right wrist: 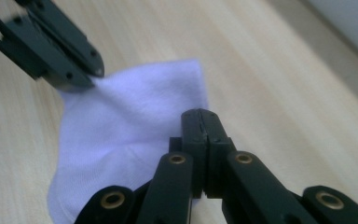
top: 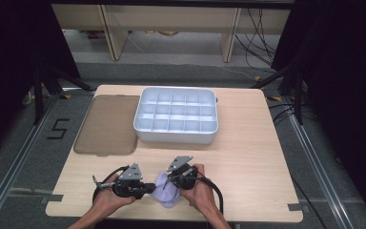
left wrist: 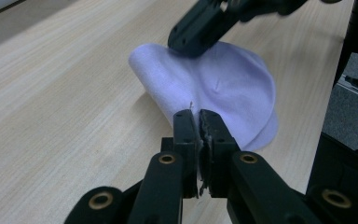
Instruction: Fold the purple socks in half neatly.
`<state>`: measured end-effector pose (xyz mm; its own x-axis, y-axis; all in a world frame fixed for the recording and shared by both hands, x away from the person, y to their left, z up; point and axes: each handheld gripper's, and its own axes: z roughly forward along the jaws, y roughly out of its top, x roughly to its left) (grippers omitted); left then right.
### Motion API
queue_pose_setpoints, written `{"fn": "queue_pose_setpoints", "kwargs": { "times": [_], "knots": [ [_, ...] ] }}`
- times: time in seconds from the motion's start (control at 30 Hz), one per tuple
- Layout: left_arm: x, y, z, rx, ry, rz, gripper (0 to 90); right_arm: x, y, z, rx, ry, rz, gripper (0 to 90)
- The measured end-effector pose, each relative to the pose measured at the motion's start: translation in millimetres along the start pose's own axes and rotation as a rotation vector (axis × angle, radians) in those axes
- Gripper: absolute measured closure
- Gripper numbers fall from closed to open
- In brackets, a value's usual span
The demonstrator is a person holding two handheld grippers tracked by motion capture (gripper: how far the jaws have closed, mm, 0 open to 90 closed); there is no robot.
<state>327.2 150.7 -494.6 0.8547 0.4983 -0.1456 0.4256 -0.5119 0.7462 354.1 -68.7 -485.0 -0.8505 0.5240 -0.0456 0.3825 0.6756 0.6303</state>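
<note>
While both tongs (top: 148,187) (top: 173,179) pinch lilac cloth (top: 166,192), hands converge.

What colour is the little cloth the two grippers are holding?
Pale lilac, a light purple. The cloth shows best in the left gripper view.

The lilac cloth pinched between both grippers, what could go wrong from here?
Both the left gripper and the right gripper pinch the soft lilac cloth only at its edges, so it might slip free. It lies far from the white compartment tray, so it could sag and drag across the wooden table.
</note>
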Motion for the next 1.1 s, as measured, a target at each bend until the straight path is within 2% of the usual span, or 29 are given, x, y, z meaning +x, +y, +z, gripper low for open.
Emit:
{"fn": "queue_pose_setpoints", "kwargs": {
  "times": [0.03, 0.07, 0.13, 0.23, 0.27, 0.3, 0.33, 0.37, 0.4, 0.43, 0.5, 0.57, 0.63, 0.67, 0.7, 0.73, 0.77, 0.83, 0.87, 0.9, 0.97, 1.0, 1.07, 1.1],
  "knots": [
    [-2.2, -0.4, 0.2, -0.011, -0.003, -0.032, 85.1, -0.7, 0.7, -4.6, -0.010, -0.003, 0.006, 90.0],
    [-1.7, -0.2, -0.5, -0.011, -0.001, -0.017, 85.0, -0.4, 0.2, -8.8, -0.040, -0.003, 0.006, 90.0],
    [-2.0, -0.2, -1.9, -0.010, 0.001, -0.003, 85.0, 1.2, -2.6, -20.4, -0.057, -0.008, 0.007, 90.0],
    [-2.0, 0.7, -3.8, -0.010, 0.007, -0.004, 85.0, 7.5, -11.7, -28.3, -0.055, 0.018, 0.018, 90.0],
    [-2.1, 1.1, -4.5, -0.012, 0.008, -0.001, 85.0, 11.1, -15.2, -29.6, -0.038, 0.036, 0.026, 90.0],
    [-3.3, 1.7, -5.2, -0.026, 0.003, 0.002, 85.0, 13.3, -17.8, -29.8, -0.030, 0.046, 0.024, 90.0],
    [-3.7, 1.8, -6.3, -0.013, 0.015, -0.001, 85.0, 15.7, -21.4, -29.8, -0.014, 0.055, 0.020, 90.0],
    [-4.4, 3.2, -7.6, -0.017, 0.015, 0.023, 85.0, 17.2, -23.1, -30.2, 0.002, 0.063, 0.025, 90.0],
    [-7.5, 4.0, -7.3, -0.027, 0.011, 0.001, 85.0, 18.6, -25.9, -26.4, 0.010, 0.067, 0.023, 90.0],
    [-7.3, 4.9, -7.6, -0.029, 0.014, 0.026, 85.0, 20.2, -27.5, -23.0, 0.019, 0.059, 0.039, 90.0],
    [-11.1, 6.6, -7.7, -0.033, 0.011, 0.024, 84.9, 19.7, -28.3, -16.4, 0.031, 0.069, 0.032, 90.0],
    [-13.9, 8.9, -7.2, -0.038, 0.007, 0.048, 85.0, 20.2, -27.6, -11.6, 0.051, 0.084, 0.048, 90.0],
    [-17.2, 11.5, -5.7, -0.043, 0.006, 0.064, 85.0, 21.1, -25.7, -9.6, 0.051, 0.091, 0.036, 90.0],
    [-18.8, 12.2, -5.4, -0.040, 0.008, 0.059, 85.0, 20.9, -25.8, -9.3, 0.043, 0.088, 0.018, 90.0],
    [-20.2, 13.3, -5.0, -0.036, 0.007, 0.070, 84.9, 21.6, -26.6, -9.5, 0.038, 0.082, 0.029, 90.0],
    [-21.8, 13.5, -3.0, -0.058, -0.008, 0.064, 85.0, 21.1, -27.8, -11.6, 0.037, 0.086, 0.032, 90.0],
    [-22.8, 14.0, -3.1, -0.039, -0.001, 0.074, 84.9, 21.1, -28.7, -13.5, 0.045, 0.095, 0.046, 90.0],
    [-25.6, 14.2, -0.9, -0.043, -0.008, 0.075, 84.9, 18.8, -32.1, -15.5, 0.032, 0.081, 0.058, 90.0],
    [-25.5, 15.0, -1.1, -0.038, -0.009, 0.098, 85.0, 16.9, -33.4, -16.6, 0.026, 0.082, 0.060, 90.0],
    [-27.2, 14.7, -1.0, -0.042, -0.012, 0.075, 84.9, 15.0, -34.3, -17.9, 0.026, 0.087, 0.063, 90.0],
    [-26.4, 15.1, -1.8, -0.045, -0.015, 0.085, 85.0, 13.8, -37.0, -22.3, 0.025, 0.063, 0.093, 90.0],
    [-25.7, 15.7, -3.0, -0.042, -0.009, 0.102, 84.9, 12.9, -37.6, -24.3, 0.031, 0.068, 0.089, 90.0],
    [-26.5, 15.3, -2.6, -0.047, -0.012, 0.090, 85.0, 12.3, -39.4, -25.5, 0.021, 0.056, 0.093, 90.0],
    [-27.6, 16.1, -2.2, -0.042, -0.011, 0.093, 84.9, 11.9, -39.4, -24.3, 0.021, 0.068, 0.081, 90.0]
  ]
}}
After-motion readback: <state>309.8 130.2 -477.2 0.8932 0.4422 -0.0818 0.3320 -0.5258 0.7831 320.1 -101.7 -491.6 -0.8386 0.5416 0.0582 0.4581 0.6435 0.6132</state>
